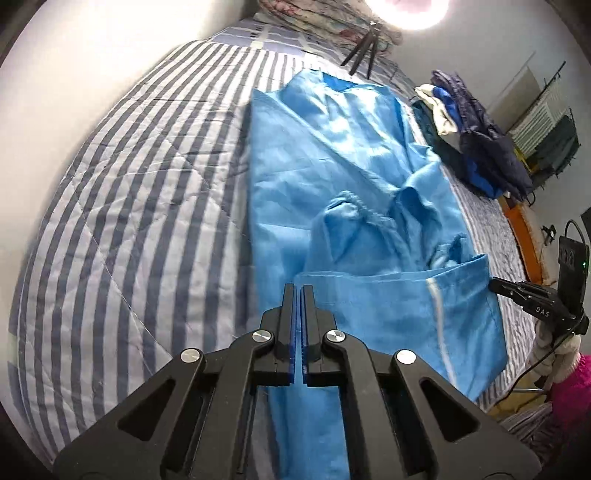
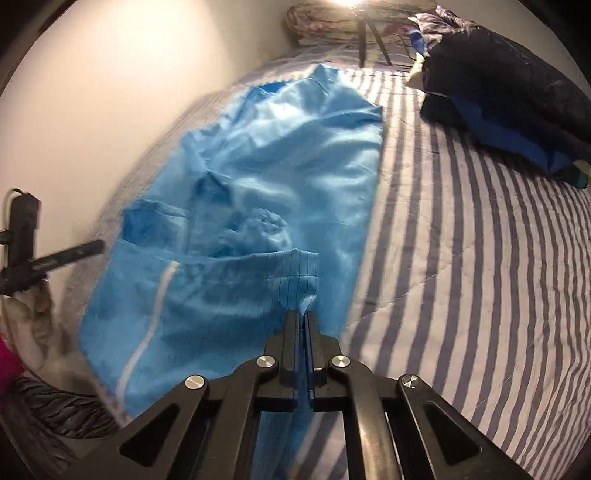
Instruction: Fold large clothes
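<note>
Two corners of one hem pinched, one in each pair of tongs. Left tongs (image 1: 298, 291) clenched on a near corner of the blue garment (image 1: 332, 177), cloth running down between the closed jaws and hanging below them. Right tongs (image 2: 303, 317) clenched likewise on the other near corner, a thin fold of the same garment (image 2: 277, 166) drawn up into the pads.

Spread on the striped bed quilt (image 1: 129, 221), long axis running straight away from both tongs toward the folded bedding (image 1: 325, 22) and tripod legs (image 1: 364, 55) at the far end. Near hem raised and doubled over, bunched sleeves and cuffs lying just beyond it in the middle. Neither hand clearly nearer to the far end; both at the same near edge, either side of the width.

Judged next: carry both corners forward along that long axis, level with each other, to lay the near part over the far part. Dark pile of other clothes (image 2: 509, 99) well apart, to the right.
</note>
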Demonstrator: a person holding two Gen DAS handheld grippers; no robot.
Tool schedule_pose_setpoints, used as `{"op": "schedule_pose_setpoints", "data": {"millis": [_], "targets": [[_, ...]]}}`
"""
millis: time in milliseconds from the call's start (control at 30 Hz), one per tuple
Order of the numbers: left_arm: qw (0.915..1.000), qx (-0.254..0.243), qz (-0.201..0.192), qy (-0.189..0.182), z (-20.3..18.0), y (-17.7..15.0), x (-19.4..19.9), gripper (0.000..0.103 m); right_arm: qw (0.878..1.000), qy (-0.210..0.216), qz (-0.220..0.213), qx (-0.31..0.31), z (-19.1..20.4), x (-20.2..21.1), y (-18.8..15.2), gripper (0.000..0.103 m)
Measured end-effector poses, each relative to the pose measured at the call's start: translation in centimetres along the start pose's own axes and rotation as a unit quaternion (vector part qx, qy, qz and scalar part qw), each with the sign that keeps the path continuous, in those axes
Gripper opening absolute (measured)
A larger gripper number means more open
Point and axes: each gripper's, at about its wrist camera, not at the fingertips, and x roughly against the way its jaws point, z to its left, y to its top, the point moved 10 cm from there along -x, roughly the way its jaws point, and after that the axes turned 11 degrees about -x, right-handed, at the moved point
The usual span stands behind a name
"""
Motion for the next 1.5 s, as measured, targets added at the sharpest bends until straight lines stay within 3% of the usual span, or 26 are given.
{"op": "schedule_pose_setpoints", "data": {"millis": [133, 167, 200, 233, 433, 533, 700, 767, 867, 933, 967, 1067, 1167, 1233, 1500], "targets": [[1.0, 0.005, 0.0, 0.004, 0.8, -0.1, 0.0, 0.0, 1.0, -0.003, 0.011, -0.01, -0.7, -0.8, -0.7, 0.003], [1.0, 0.005, -0.002, 0.003, 0.9, 0.0, 0.3, 0.0, 1.0, -0.003, 0.009, -0.013, -0.8, -0.4, -0.4, 0.009], [1.0, 0.003, -0.005, 0.003, 0.8, 0.1, 0.6, 0.0, 1.0, -0.002, -0.001, -0.019, -1.0, 0.4, 0.0, 0.024], [0.9999, 0.002, -0.011, 0.002, 0.7, 0.3, 1.1, 0.0, 1.0, 0.004, -0.016, -0.025, -1.2, 1.4, 0.6, 0.029], [0.998, -0.03, -0.029, -0.048, -4.0, 0.1, 2.4, 0.0, 0.997, 0.063, -0.047, -0.018, 0.2, 5.2, 1.6, 0.029], [0.9972, -0.061, -0.01, -0.043, -5.8, -0.6, 0.7, 0.0, 0.996, 0.08, -0.039, -0.004, 1.4, 4.2, 0.8, 0.029], [0.998, -0.031, 0.054, 0.013, -2.4, -3.4, -3.7, 0.0, 0.997, 0.068, -0.001, 0.033, 3.3, 0.3, -1.6, 0.029], [0.9988, -0.013, 0.048, -0.004, -2.0, -3.6, -3.9, 0.001, 0.998, 0.044, 0.024, 0.047, 3.0, -1.5, -2.6, 0.029], [0.9981, -0.03, 0.054, -0.005, -2.8, -2.9, -3.3, 0.001, 0.996, 0.035, 0.044, 0.07, 3.4, -1.4, -2.3, 0.031], [0.9982, -0.04, 0.043, -0.012, -3.2, -1.6, -2.2, 0.003, 0.995, 0.056, 0.041, 0.066, 3.8, 0.0, -1.1, 0.032], [0.9984, -0.04, 0.035, -0.018, -3.4, -0.6, -1.7, 0.008, 0.995, 0.07, 0.028, 0.064, 4.1, 1.2, 0.1, 0.032], [0.999, -0.031, 0.002, -0.033, -3.2, 3.0, -0.2, 0.039, 0.994, 0.088, -0.012, 0.068, 4.5, 4.1, 3.9, 0.037], [0.9983, -0.019, -0.029, -0.047, -2.4, 7.8, 0.4, 0.045, 0.993, 0.092, -0.05, 0.062, 4.0, 6.0, 8.5, 0.053], [0.9973, -0.009, -0.03, -0.066, -2.0, 10.4, -0.2, 0.061, 0.992, 0.097, -0.064, 0.051, 3.6, 6.6, 11.4, 0.056], [0.9969, 0.015, -0.04, -0.066, 2.3, 20.2, -5.1, 0.063, 0.992, 0.103, -0.073, 0.011, 3.6, 4.2, 20.7, 0.056]]}}
